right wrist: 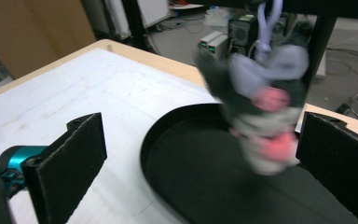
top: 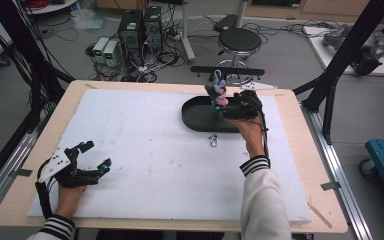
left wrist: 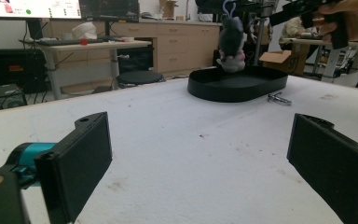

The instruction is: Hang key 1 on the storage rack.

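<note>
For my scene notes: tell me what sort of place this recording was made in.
Most likely a robotics lab or workshop. Desktop computer towers stand on the floor among loose cables, a black frame of struts surrounds the table, and a workbench with monitors and drawer cabinets stands behind.

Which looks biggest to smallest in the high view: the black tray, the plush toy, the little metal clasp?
1. Black tray, clearly largest.
2. Plush toy, mid-sized, above the tray by the open right gripper.
3. Metal clasp, smallest, on the white board.
</note>
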The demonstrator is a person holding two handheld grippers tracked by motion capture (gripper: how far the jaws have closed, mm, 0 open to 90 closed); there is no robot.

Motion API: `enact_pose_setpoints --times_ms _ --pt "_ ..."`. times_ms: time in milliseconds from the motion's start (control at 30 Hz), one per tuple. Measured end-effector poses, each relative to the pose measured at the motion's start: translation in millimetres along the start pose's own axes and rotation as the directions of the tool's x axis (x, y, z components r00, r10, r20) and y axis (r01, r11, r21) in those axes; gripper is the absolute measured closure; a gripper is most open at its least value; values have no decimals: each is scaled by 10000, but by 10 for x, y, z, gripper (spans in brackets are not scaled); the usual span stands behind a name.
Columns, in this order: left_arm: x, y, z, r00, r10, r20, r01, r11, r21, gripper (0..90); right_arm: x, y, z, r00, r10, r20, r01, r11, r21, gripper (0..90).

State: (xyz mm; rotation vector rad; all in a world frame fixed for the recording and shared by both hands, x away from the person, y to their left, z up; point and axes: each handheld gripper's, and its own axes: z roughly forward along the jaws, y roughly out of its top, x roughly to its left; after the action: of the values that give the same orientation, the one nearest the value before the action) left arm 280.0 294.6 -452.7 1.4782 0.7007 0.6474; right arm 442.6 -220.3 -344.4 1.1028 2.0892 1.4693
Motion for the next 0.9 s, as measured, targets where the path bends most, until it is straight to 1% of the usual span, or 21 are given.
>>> enact_pose_setpoints --times_ms 67,167,233,267,333,467,567,633,667,700,800,833,900 --pt "1 0 -5 10000 81 -2 -81 10000 7 68 24 0 -100 9997 -206 -106 205 9998 -75 8" --pt "0 0 -1 10000 13 -36 -13 10000 -33 68 49 -10 -267 9983 -498 -306 492 9986 -204 7" --pt "1 0 -2 10000 11 -35 -11 10000 -38 68 55 -18 -348 9972 -612 -423 602 9979 -247 8" --pt "0 0 -2 10000 31 -32 -31 10000 -26 68 62 -28 -392 9967 -668 -453 653 9972 -353 8" --pt "-3 -1 -5 10000 57 -8 -57 10000 0 68 79 -68 -476 9959 -711 -554 681 9962 -540 8" --pt "0 0 -4 10000 44 -27 -44 10000 -22 68 107 -228 -642 9908 -1058 -843 999 9924 -719 8" --pt "-1 1 -3 10000 45 -30 -45 10000 -6 68 125 -360 -779 9883 -1007 -1141 885 9902 -1081 8" --pt "0 0 -5 10000 53 -16 -53 10000 -13 68 119 -410 -818 9866 -1108 -1196 966 9882 -1186 8" --pt "1 0 -5 10000 81 -13 -81 10000 4 68 122 -444 -850 9862 -1094 -1246 953 9889 -1140 8" --pt "-4 0 -5 10000 71 -19 -71 10000 4 68 126 -461 -868 9860 -1109 -1249 971 9890 -1118 8" --pt "-5 0 -4 10000 78 -29 -78 10000 9 68 141 -517 -943 9830 -1177 -1407 983 9856 -1377 8" --pt "-3 0 -5 10000 60 -20 -59 10000 9 68 145 -531 -964 9812 -1271 -1450 1057 9835 -1468 8" --pt "-1 0 -5 10000 79 -20 -79 10000 2 68 157 -560 -998 9790 -1332 -1544 1099 9825 -1504 8"
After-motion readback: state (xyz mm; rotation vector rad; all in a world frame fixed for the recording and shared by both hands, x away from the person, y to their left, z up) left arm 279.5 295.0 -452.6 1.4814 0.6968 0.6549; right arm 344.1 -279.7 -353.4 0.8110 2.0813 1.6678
